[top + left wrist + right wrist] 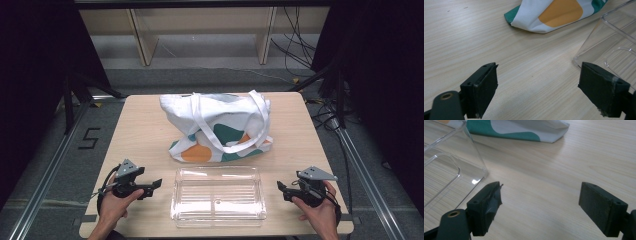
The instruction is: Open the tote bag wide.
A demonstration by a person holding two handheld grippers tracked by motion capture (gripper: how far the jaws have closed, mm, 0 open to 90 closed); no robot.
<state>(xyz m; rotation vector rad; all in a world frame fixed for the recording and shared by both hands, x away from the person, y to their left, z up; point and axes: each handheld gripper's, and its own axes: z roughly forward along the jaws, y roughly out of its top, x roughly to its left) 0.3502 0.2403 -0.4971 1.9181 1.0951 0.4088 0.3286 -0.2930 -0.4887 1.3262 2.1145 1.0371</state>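
A white tote bag slumps at twelve o'clock behind my clear tray; my left tongs and right tongs flank it, spread, holding nothing.

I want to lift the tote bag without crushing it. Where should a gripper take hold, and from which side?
Probably by a strap: the tote bag lies slumped on the table, and its white straps loop loosely over the cloth. The right gripper, open, could come from the right and pinch the raised loop there.
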